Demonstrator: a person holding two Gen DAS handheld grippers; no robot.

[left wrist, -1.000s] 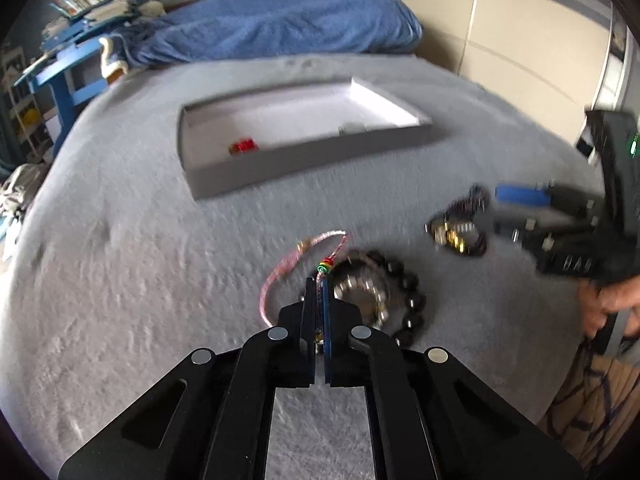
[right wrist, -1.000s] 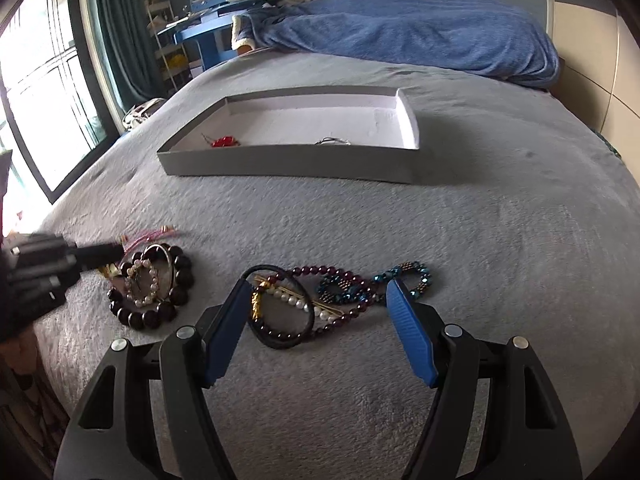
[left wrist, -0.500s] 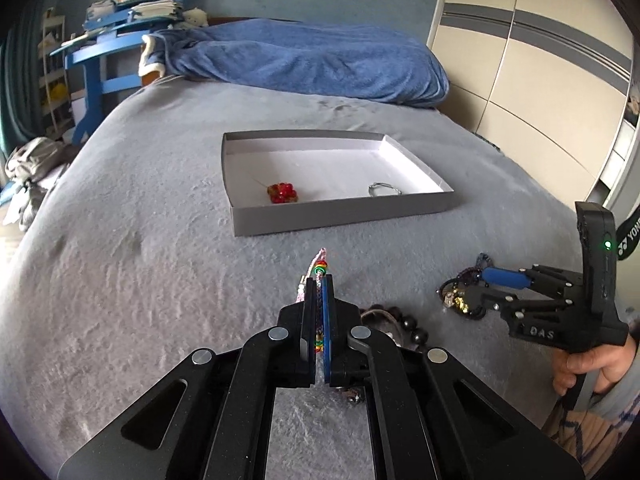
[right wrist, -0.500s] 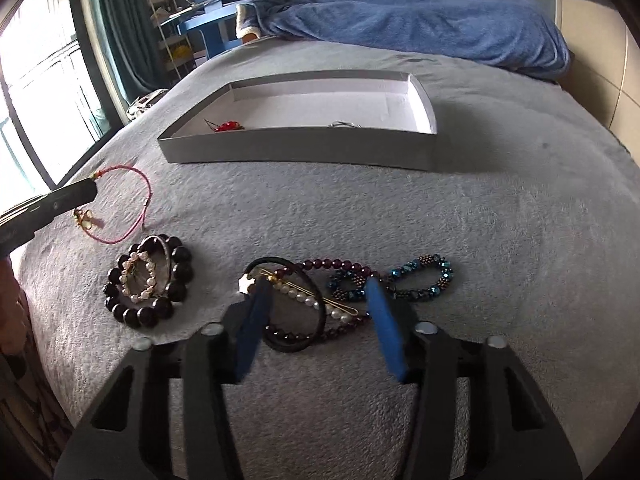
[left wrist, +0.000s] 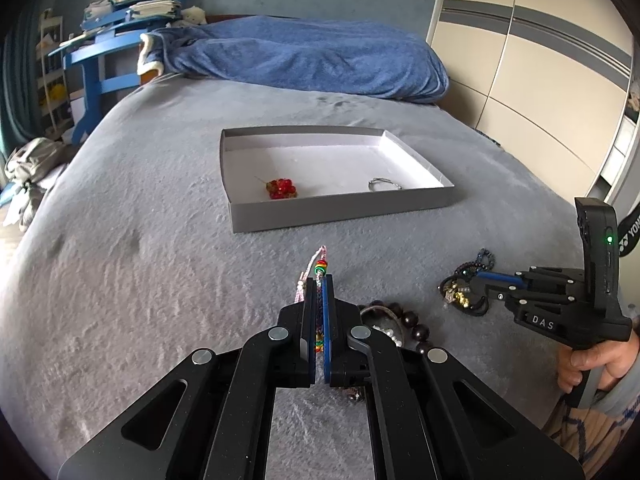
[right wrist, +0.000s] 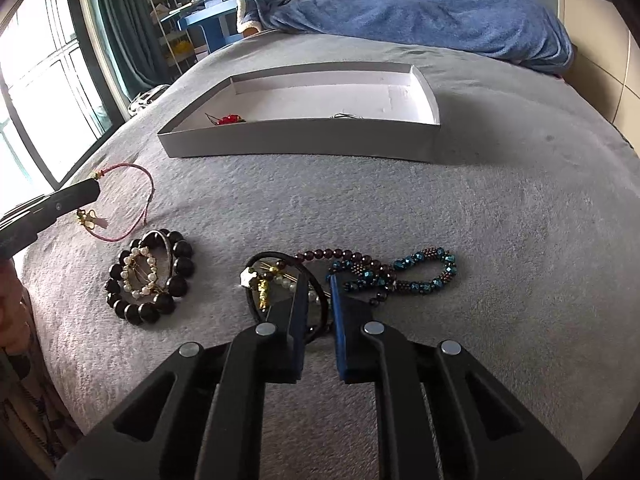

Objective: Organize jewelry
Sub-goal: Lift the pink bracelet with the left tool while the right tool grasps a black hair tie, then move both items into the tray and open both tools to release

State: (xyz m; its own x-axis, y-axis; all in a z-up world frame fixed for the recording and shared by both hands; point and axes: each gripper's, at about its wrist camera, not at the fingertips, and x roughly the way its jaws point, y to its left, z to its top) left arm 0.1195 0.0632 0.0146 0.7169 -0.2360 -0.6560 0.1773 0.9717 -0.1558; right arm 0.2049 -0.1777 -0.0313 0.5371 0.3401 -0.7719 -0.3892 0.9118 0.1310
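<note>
My left gripper (left wrist: 317,280) is shut on a pink cord bracelet (left wrist: 319,268) with coloured beads and holds it above the grey bed; the cord loop (right wrist: 136,200) hangs from it in the right wrist view. My right gripper (right wrist: 318,280) has its jaws nearly closed around a black hair tie (right wrist: 280,258) in a pile with a dark red bead strand (right wrist: 340,254) and a blue bead bracelet (right wrist: 424,272). A grey tray (left wrist: 340,210) holds a red bead cluster (left wrist: 282,189) and a silver ring (left wrist: 382,183).
A black bead bracelet with a pearl clip inside (right wrist: 150,278) lies on the bed left of the pile. A blue blanket (left wrist: 304,60) lies at the head of the bed. A blue desk (left wrist: 96,68) and a window (right wrist: 36,92) are on the left, wardrobes (left wrist: 532,72) on the right.
My left gripper has lifted the pink cord bracelet off the bed and away from the black bead bracelet. My right gripper's jaws have narrowed from wide open around the hair tie.
</note>
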